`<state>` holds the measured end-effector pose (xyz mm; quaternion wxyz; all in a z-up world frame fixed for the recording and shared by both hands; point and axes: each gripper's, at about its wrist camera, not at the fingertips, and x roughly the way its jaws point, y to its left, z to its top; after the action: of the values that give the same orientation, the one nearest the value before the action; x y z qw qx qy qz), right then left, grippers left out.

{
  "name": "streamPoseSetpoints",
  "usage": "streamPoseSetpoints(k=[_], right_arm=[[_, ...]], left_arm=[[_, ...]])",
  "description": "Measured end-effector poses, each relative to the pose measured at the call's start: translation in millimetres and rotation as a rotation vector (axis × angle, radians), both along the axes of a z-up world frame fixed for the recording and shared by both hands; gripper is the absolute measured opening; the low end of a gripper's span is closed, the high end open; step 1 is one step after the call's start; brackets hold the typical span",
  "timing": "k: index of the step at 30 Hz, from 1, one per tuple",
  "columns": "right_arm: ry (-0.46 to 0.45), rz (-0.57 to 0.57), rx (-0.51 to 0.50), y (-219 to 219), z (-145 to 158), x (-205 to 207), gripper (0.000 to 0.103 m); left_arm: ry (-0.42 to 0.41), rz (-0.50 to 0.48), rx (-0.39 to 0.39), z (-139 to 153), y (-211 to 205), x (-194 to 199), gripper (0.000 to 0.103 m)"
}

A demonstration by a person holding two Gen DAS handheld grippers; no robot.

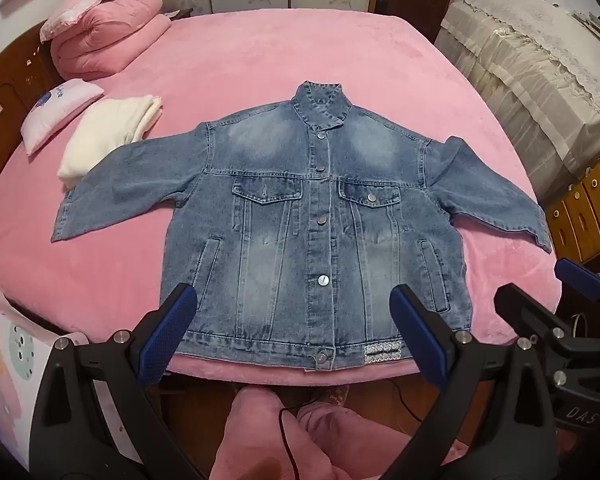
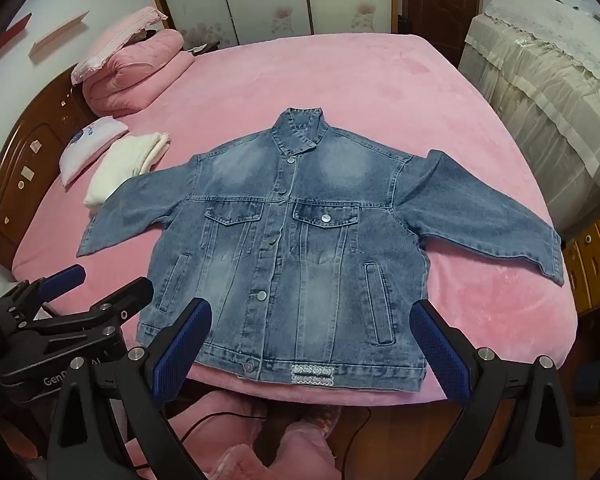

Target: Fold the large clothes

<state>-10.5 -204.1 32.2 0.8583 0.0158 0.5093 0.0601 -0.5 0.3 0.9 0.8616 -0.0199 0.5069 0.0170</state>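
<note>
A blue denim jacket (image 1: 312, 220) lies flat and buttoned, front up, on a pink bed (image 1: 260, 64), collar at the far side, both sleeves spread outward, hem at the near edge. It shows likewise in the right wrist view (image 2: 296, 248). My left gripper (image 1: 296, 320) is open and empty, held just above the hem near the bed's front edge. My right gripper (image 2: 310, 336) is open and empty, also over the hem. The right gripper appears at the right of the left wrist view (image 1: 548, 284); the left gripper appears at the left of the right wrist view (image 2: 100, 276).
A folded cream garment (image 1: 112, 136) lies under the left sleeve end. A small pink pillow (image 1: 60, 112) and a folded pink quilt (image 1: 112, 32) sit at far left. A lace-covered cabinet (image 1: 540, 80) stands right of the bed. A wooden headboard (image 1: 4, 92) is at left.
</note>
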Motion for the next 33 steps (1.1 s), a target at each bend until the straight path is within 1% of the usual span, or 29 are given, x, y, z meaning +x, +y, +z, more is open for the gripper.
streamPoseSetpoints(k=[4,8,13,17,20,33], right_arm=[[-0.002,0.000,-0.005,0,0,-1,0.101],[-0.002,-0.007,-0.001,-1,1,-1,0.101],[-0.012,-0.010,-0.012,1,-1,-1,0.101],[-0.013,-0.010,-0.009,-3,6,-3,0.101],[-0.014,-0.006,-0.006,-7,5,-4,0.101],[-0.019,-0.005,-0.008,-8,8,-1,0.101]], left_arm=[[-0.016,0.010,-0.022,2,2,-1,0.096],[-0.012,0.007,-0.030,11,0,-1,0.096],[-0.021,0.014,-0.024,8,1,-5,0.096],[-0.020,0.015,-0.026,5,1,-4,0.096],[-0.024,0.014,-0.028,4,0,-4,0.096],[-0.034,0.015,-0.021,9,-3,-3,0.096]])
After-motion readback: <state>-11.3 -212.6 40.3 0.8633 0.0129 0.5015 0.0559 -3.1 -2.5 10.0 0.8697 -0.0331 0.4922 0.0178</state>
